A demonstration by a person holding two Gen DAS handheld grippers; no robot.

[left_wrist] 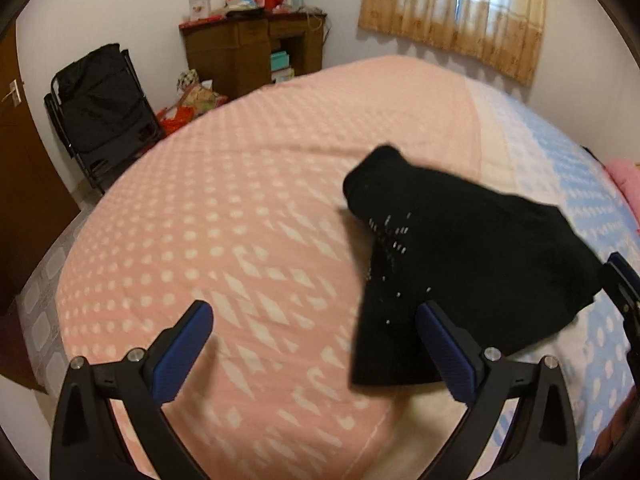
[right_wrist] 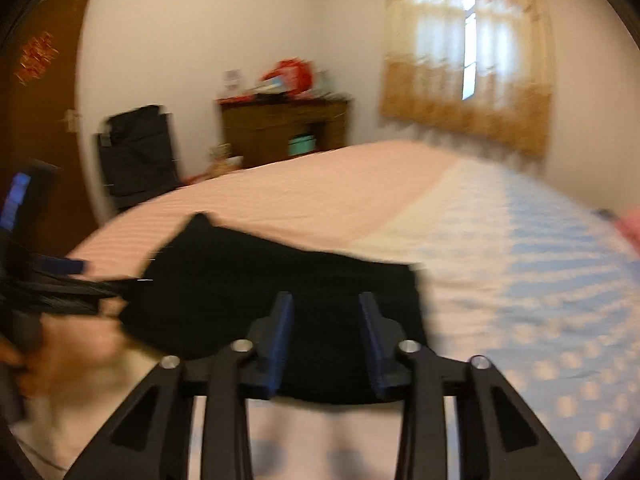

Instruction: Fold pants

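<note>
The black pants lie bunched and partly folded on the bed, to the right in the left wrist view. My left gripper is open wide and empty, its right finger over the near edge of the pants. In the blurred right wrist view the pants lie straight ahead. My right gripper hovers over their near edge with the jaws parted and nothing between them. The right gripper also shows at the right edge of the left wrist view; the left gripper shows at the left of the right wrist view.
The bedspread is pink on the left and pale blue on the right. A black folding chair, a cluttered wooden cabinet and a brown door stand beyond the bed. A curtained window is behind. A pink pillow lies at right.
</note>
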